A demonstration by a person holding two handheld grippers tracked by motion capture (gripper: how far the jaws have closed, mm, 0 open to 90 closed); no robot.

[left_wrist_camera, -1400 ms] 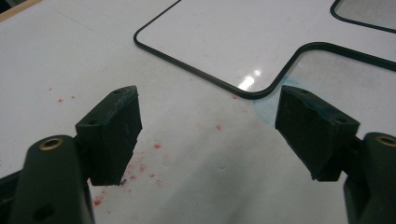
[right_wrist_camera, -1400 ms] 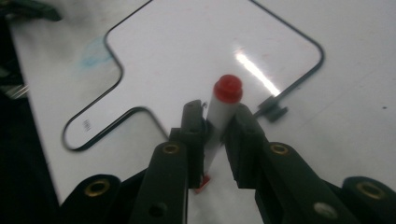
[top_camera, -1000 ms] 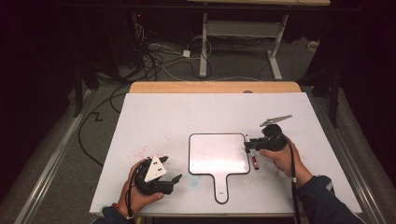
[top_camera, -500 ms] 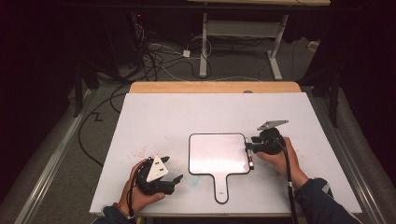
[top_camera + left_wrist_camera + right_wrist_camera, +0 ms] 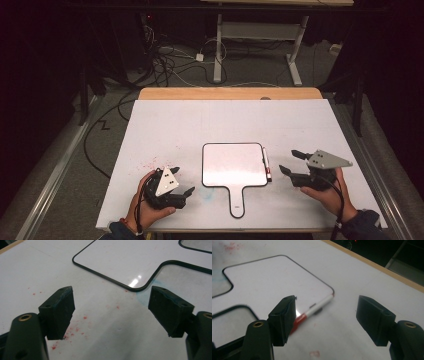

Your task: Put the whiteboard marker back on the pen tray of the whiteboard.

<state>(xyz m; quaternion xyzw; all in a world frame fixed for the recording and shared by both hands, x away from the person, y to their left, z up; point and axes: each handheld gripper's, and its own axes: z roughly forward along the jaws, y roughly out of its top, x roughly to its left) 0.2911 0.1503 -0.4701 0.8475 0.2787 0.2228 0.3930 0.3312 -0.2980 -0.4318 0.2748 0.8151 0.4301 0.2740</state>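
High view first: we see the white table [image 5: 220,120] spreading forward, its far edge finished in a wooden strip [image 5: 230,93], with cables [image 5: 165,60] strewn over the floor behind it. Near the middle of the table lies a small handled whiteboard [image 5: 232,165], flat, black-rimmed, its handle pointing toward our side. A marker [image 5: 266,165] with a white barrel and a red end lies on the table just beside the board's right edge, parallel to it. Our left gripper [image 5: 181,181] rests low on the table in the left hand [image 5: 150,210], to the left of the board handle, jaws spread apart and holding nothing; in the left gripper view its two black pads [image 5: 60,311] frame bare tabletop with the board's corner beyond. Our right gripper [image 5: 292,162] sits to the right of the marker, near it but apart, jaws likewise wide and empty; in the right gripper view the marker [image 5: 314,311] lies just ahead of the left pad. Red specks [image 5: 150,162] dot the table near the left gripper, and a faint blue smear [image 5: 145,293] marks it beside the handle.
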